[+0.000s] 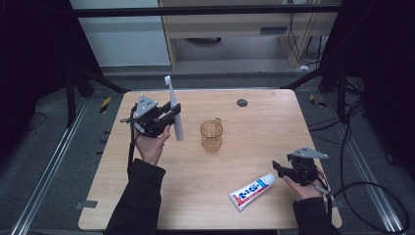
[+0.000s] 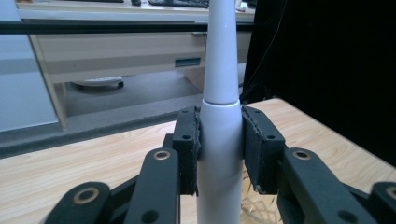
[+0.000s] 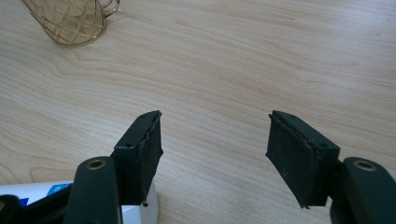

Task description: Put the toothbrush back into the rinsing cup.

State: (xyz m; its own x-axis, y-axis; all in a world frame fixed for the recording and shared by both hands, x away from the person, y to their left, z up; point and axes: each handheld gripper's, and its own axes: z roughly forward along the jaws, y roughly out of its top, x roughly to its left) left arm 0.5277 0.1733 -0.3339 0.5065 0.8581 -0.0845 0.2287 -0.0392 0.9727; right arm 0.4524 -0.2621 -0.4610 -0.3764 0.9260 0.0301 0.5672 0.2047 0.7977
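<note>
On the pale wood-grain table (image 1: pixel 205 196), a small amber glass mug with a handle (image 1: pixel 211 135) is standing near the middle, and a white toothpaste tube with blue and red print (image 1: pixel 252 191) is lying flat towards the near right edge, its cap end pointing at the right gripper. A small dark round disc (image 1: pixel 242 103) is sitting near the table's far edge. Beyond the table, a grey floor is running up to a light wooden cabinet (image 1: pixel 235 24), black curtains are hanging at both sides, and cables (image 1: pixel 352 147) are trailing over the floor on the right.

The left hand (image 1: pixel 151 144) is holding the left gripper (image 1: pixel 169 115) raised above the table's left part, left of the mug. Its jaws are clamping the body of a white electric toothbrush (image 2: pixel 219 140), which is standing nearly upright with its brush head at the top, leaning slightly away.

The right hand (image 1: pixel 301 188) is resting low at the near right corner, pointing the right gripper (image 3: pixel 215 149) leftwards. Its jaws are standing wide apart over bare wood with nothing between them, just beside the toothpaste tube's cap, while the mug is showing farther off in the right gripper view.
</note>
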